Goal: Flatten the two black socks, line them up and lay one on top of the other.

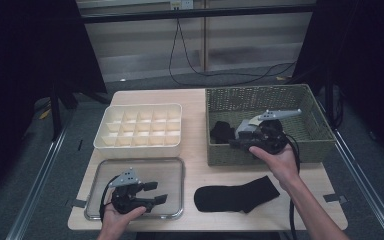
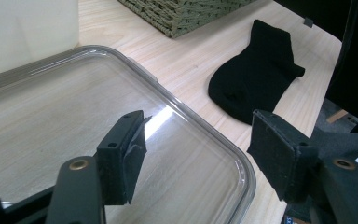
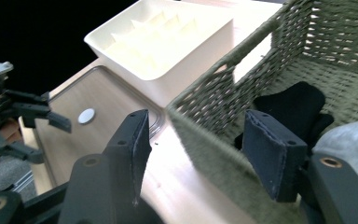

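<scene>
Our right claw (image 1: 235, 142) hangs released over the basket (image 1: 314, 142) rim, the sock (image 3: 291, 105) just beyond it; we may snag the weave. Left claw (image 2: 196, 154) is released too.

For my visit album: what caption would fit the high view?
Two hand-held grippers at work: the left gripper open over a clear tray, the right gripper open in a woven basket, a black sock between.

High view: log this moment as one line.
left hand-held gripper: open, over clear tray | right hand-held gripper: open, in wicker basket | black sock: flat on table
</scene>
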`<state>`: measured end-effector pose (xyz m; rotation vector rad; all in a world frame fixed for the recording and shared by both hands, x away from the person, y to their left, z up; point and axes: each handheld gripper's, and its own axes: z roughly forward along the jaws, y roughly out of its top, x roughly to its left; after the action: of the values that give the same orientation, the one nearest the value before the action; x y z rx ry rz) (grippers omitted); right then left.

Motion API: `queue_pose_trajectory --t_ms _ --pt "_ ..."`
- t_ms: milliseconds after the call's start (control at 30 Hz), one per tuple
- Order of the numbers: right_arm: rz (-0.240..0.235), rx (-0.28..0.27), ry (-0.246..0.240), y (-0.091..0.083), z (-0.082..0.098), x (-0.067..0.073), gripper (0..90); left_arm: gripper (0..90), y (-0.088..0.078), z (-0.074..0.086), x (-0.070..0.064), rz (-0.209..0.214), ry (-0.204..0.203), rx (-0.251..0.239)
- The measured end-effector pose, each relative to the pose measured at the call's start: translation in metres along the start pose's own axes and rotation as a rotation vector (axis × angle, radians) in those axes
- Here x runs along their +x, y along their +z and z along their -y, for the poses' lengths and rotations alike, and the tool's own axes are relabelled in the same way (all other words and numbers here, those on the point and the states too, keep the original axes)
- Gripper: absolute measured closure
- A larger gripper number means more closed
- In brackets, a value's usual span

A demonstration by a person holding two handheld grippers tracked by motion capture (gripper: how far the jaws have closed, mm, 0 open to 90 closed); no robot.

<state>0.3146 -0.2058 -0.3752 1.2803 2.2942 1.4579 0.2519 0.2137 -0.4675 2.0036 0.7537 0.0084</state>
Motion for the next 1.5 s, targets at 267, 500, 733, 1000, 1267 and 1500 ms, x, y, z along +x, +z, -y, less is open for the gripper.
queue_pose_trajectory --t_ms 267,500,733,1000,1267,1500 --pt "0.026 0.045 -0.027 0.014 -0.026 -0.020 42.3 34.8 -0.004 0.002 0.005 -0.009 -0.025 -0.014" --pt "0.050 0.079 -0.007 0.033 -0.036 -0.042 41.7 34.2 -0.003 0.003 0.009 -0.012 -0.041 -0.018" --pt "0.063 0.105 -0.014 0.046 -0.052 -0.053 41.4 34.2 -0.001 0.003 0.008 -0.013 -0.026 -0.009" --pt "0.072 0.165 -0.011 0.072 -0.060 -0.070 42.6 34.3 -0.001 0.002 0.008 -0.020 -0.027 -0.010" --pt "0.120 0.275 0.015 0.106 -0.063 -0.088 45.8 34.5 -0.001 0.002 0.009 -0.023 -0.031 -0.010" --pt "0.106 0.370 0.053 0.130 -0.052 -0.103 49.9 34.5 0.001 0.002 0.011 -0.018 -0.040 -0.007"
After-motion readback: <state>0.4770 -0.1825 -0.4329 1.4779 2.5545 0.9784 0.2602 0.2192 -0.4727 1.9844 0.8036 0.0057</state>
